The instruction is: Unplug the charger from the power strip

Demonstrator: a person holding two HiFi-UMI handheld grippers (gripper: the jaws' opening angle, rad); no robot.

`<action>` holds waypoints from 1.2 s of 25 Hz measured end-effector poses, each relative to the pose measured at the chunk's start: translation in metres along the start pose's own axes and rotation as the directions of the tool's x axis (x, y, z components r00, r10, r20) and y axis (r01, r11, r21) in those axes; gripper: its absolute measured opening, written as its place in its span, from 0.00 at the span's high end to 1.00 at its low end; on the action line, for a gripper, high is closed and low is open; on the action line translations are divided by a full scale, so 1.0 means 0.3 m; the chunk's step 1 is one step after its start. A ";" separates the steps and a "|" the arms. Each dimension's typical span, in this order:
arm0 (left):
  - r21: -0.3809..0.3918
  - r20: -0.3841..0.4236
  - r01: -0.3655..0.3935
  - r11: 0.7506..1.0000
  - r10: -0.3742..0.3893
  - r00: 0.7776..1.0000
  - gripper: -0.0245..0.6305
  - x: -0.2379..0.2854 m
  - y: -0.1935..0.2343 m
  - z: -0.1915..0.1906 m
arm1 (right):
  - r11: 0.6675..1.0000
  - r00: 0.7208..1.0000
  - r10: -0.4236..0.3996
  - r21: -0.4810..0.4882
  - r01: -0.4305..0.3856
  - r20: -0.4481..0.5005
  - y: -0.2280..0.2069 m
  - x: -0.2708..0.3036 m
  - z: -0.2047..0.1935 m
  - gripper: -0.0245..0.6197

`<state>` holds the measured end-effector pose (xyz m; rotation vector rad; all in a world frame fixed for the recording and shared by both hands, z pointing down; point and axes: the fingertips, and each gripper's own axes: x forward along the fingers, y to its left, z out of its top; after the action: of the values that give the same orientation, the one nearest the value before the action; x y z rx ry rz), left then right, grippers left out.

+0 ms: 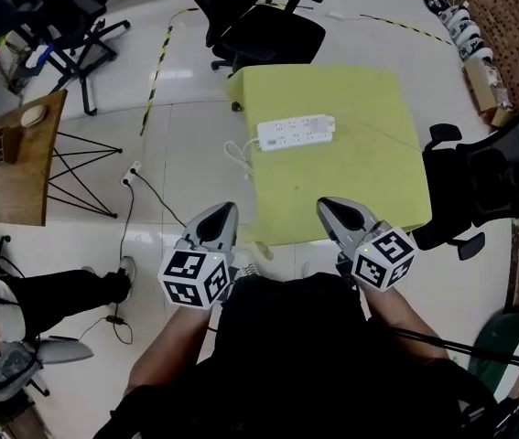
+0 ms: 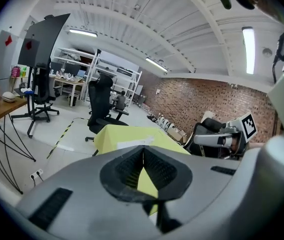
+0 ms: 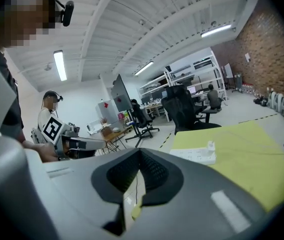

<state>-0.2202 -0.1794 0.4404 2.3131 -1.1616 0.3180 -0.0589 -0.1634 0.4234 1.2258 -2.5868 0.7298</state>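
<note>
Table (image 1: pixel 351 199): yellow-green top, dead ahead of both grippers, near edge just beyond their tips.
Power strip (image 1: pixel 296 133): white, flat on the far half of the table, long axis running left to right across the head view, right end tipped slightly away; own cord (image 1: pixel 236 154) looping off the left end over the table's side.
Left gripper (image 1: pixel 225 210): jaws closed on nothing, held over the floor short of the table's near-left corner, well apart from the strip.
Right gripper (image 1: pixel 328 206): jaws pressed together, empty, pointing up the table, also well apart from the strip.
Charger (image 3: pixel 211 145): small white block standing upright out of the strip's right-hand end, seated in its socket, ahead of the right gripper.
Reach: right gripper judged the nearer to the charger end; left better placed to hold down the strip's cord end.
Pull line: likely straight up, across the strip's long axis.
</note>
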 end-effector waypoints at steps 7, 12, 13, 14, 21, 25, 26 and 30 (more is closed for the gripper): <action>-0.010 -0.010 0.065 0.998 -0.065 0.998 0.95 0.044 0.096 0.032 | 0.990 0.990 -0.140 0.010 0.139 0.002 -0.076 0.018 0.049 0.96; -0.020 -0.049 0.082 0.996 -0.083 0.995 0.95 0.125 0.116 0.029 | 0.973 0.974 -0.224 -0.056 0.222 -0.041 -0.206 0.047 0.062 0.96; -0.022 -0.065 0.083 0.996 -0.084 0.994 0.95 0.146 0.120 0.022 | 0.969 0.970 -0.238 -0.077 0.234 -0.055 -0.236 0.060 0.059 0.96; -0.024 -0.078 0.082 0.996 -0.084 0.993 0.95 0.168 0.123 0.017 | 0.966 0.967 -0.247 -0.092 0.241 -0.068 -0.268 0.075 0.055 0.96; -0.037 -0.123 0.008 0.999 -0.012 0.992 0.95 0.291 0.144 -0.010 | 0.966 0.949 -0.259 -0.045 0.255 -0.181 -0.537 0.196 -0.036 0.89; -0.042 -0.160 -0.037 0.998 0.030 0.987 0.95 0.348 0.156 -0.025 | 0.967 0.941 -0.252 -0.010 0.256 -0.228 -0.669 0.266 -0.070 0.84; -0.040 -0.166 -0.044 0.998 0.037 0.985 0.95 0.361 0.156 -0.025 | 0.967 0.940 -0.250 -0.002 0.256 -0.234 -0.695 0.280 -0.076 0.84; -0.047 -0.182 -0.071 0.996 0.061 0.981 0.95 0.401 0.149 -0.025 | 0.968 0.938 -0.237 0.022 0.251 -0.254 -0.772 0.325 -0.100 0.81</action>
<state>-0.1831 -0.2783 0.5137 2.1536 -1.1435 0.5045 0.0548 -0.3384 0.5664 1.3439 -2.1791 0.8450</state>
